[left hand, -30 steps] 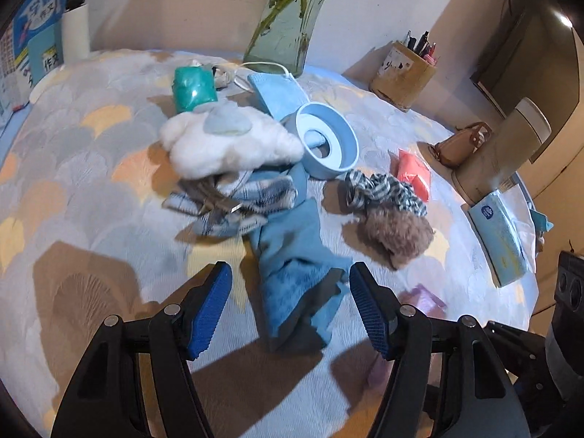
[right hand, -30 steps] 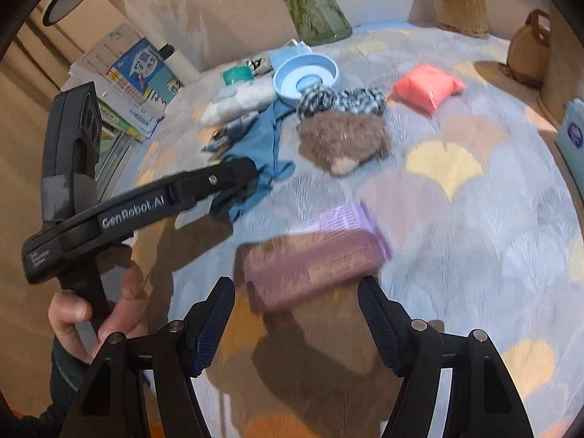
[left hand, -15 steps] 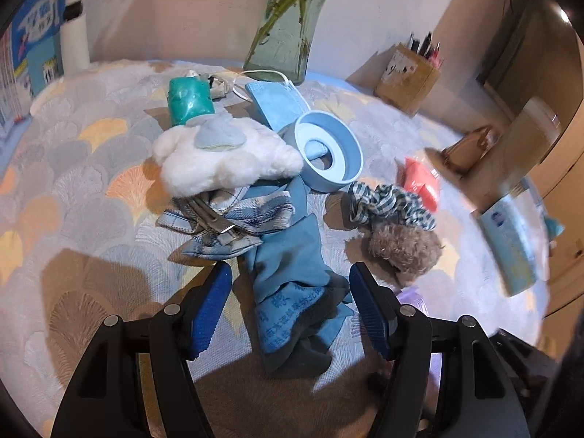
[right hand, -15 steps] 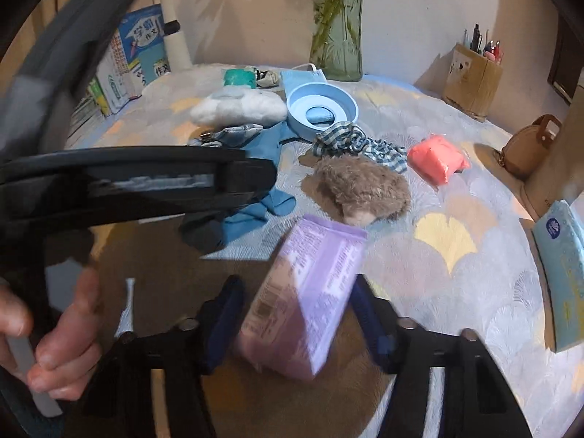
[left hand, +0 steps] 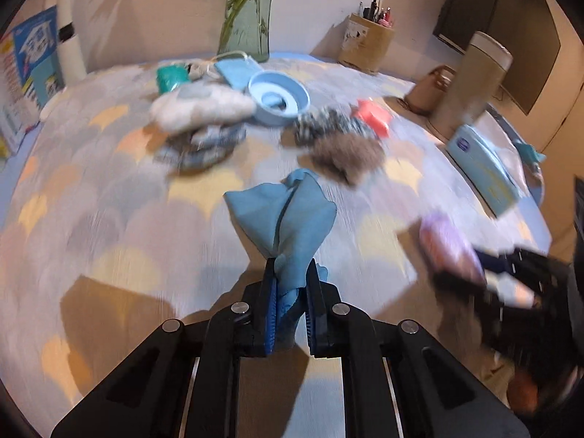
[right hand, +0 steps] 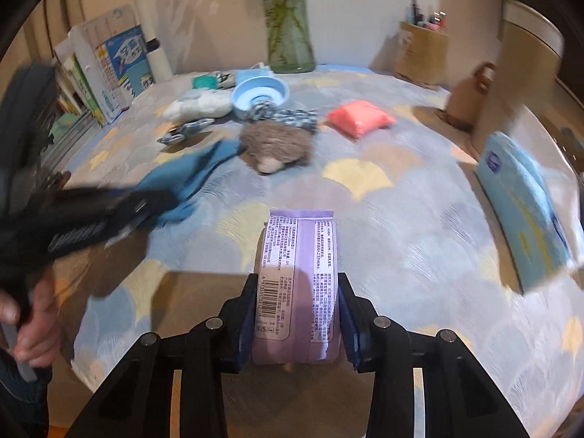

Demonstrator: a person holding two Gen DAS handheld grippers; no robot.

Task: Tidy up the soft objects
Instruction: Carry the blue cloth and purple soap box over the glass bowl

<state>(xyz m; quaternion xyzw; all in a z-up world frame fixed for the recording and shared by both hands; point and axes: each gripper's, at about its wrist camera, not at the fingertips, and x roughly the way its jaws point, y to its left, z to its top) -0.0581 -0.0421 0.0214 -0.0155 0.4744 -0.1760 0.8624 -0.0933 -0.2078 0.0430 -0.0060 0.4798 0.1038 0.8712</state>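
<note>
My left gripper is shut on a blue cloth, which fans out beyond the pads, lifted off the patterned tablecloth. In the right wrist view that cloth trails from the blurred left gripper at the left. My right gripper is closing on a purple tissue pack, and both pads press its sides. Further back lie a white fluffy toy, a plaid cloth, a brown plush, a checked scrunchie and a pink soft pack.
A blue bowl and a glass vase stand at the back. A pen holder, a brown bag and a beige canister are at the right. A light blue tissue pack lies near the right edge. Books line the left.
The left gripper shut on the blue cloth and pulled it away from the pile. The right gripper closed further on the purple pack, now held lengthwise between its pads.
</note>
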